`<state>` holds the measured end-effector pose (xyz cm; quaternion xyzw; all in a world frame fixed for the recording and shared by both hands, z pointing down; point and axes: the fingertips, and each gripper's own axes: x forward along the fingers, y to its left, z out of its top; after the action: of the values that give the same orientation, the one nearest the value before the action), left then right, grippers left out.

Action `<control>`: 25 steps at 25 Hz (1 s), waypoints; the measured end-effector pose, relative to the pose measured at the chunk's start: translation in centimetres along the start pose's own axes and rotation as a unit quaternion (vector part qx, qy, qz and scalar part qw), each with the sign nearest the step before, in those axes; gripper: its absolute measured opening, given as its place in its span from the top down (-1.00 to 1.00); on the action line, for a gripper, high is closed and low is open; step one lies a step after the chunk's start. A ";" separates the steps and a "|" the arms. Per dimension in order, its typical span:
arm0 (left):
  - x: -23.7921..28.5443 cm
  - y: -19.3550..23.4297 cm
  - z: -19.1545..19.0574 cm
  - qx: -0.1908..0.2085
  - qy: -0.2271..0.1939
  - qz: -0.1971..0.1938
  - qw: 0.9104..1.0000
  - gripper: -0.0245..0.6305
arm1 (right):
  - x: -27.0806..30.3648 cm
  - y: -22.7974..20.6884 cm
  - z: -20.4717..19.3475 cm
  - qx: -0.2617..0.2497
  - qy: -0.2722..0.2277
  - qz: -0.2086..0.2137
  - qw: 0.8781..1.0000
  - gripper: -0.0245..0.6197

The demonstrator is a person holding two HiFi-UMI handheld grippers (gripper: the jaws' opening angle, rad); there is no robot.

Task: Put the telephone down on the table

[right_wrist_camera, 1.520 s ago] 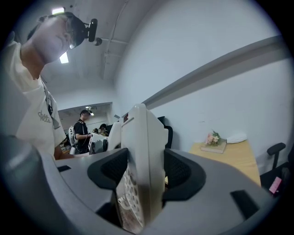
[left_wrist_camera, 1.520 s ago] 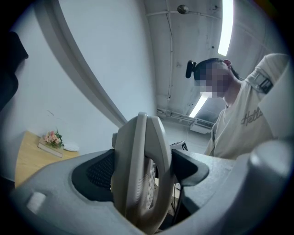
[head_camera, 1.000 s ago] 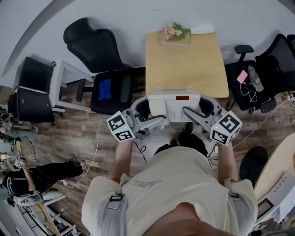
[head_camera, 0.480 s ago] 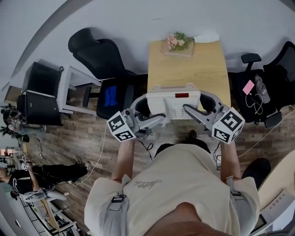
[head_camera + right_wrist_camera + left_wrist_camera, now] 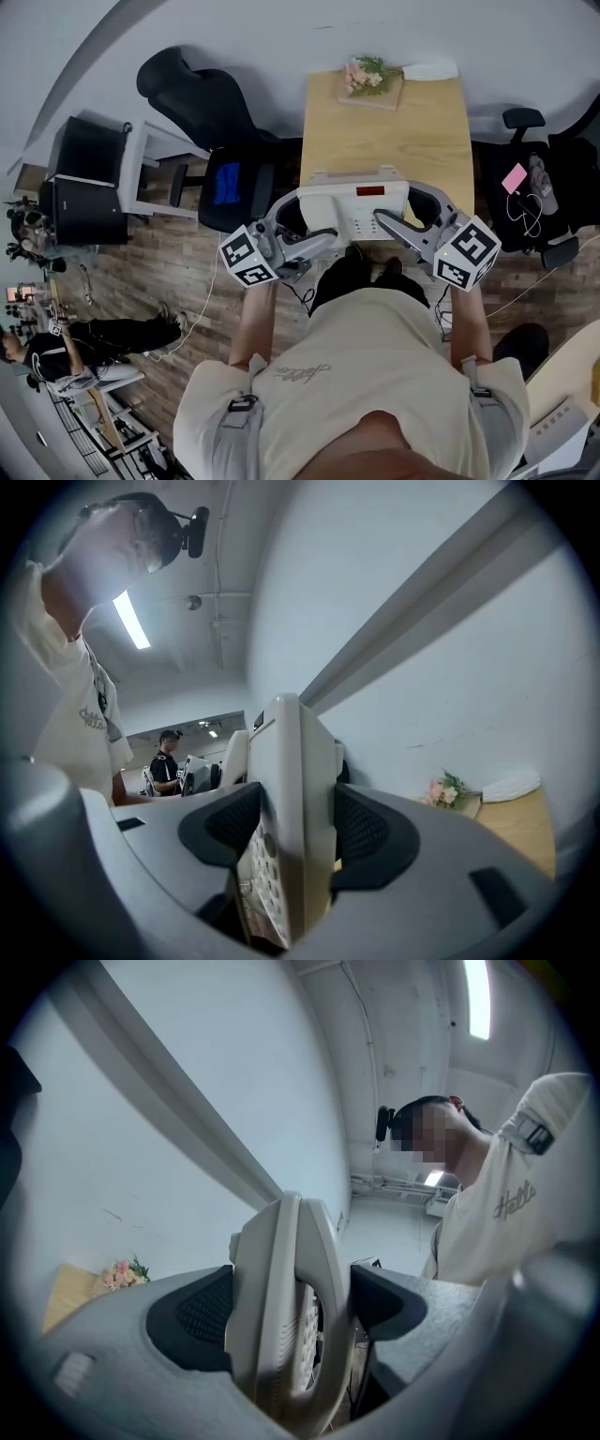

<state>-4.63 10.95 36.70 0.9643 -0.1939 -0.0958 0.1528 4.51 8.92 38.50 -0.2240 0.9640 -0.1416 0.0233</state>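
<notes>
A white desk telephone point(image 5: 354, 212) with a small red display hangs in the air between my two grippers, just short of the near edge of the wooden table point(image 5: 386, 131). My left gripper point(image 5: 314, 244) is shut on its left side, and the telephone's edge point(image 5: 286, 1316) is clamped between the black pads. My right gripper point(image 5: 386, 223) is shut on the right side, where the telephone's edge and keypad point(image 5: 286, 827) sit between the pads.
A bunch of pink flowers point(image 5: 366, 75) on a book and a white cloth point(image 5: 429, 68) lie at the table's far end by the wall. Black office chairs stand left point(image 5: 202, 103) and right point(image 5: 525, 178) of the table. Cables trail over the wood floor.
The view has shifted a little; the table and telephone sit slightly further right. Both grippers still hold the telephone at about the same height in front of the table.
</notes>
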 end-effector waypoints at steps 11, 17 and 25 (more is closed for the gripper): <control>3.4 6.6 0.2 -0.032 0.008 -0.023 0.999 -0.24 | 2.1 -6.5 0.2 0.030 0.017 -0.033 0.999 0.19; 4.4 11.1 2.2 -0.030 0.005 -0.044 0.999 -0.24 | 5.1 -9.7 2.1 0.019 0.028 -0.050 0.998 0.19; 4.1 17.1 5.2 -0.039 -0.004 -0.070 0.997 -0.24 | 10.1 -13.0 4.0 0.021 0.034 -0.076 0.996 0.19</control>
<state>-8.09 -7.10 36.97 0.9685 -0.1224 -0.1178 0.1821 1.34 -7.72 38.52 -0.2911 0.9413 -0.1702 -0.0155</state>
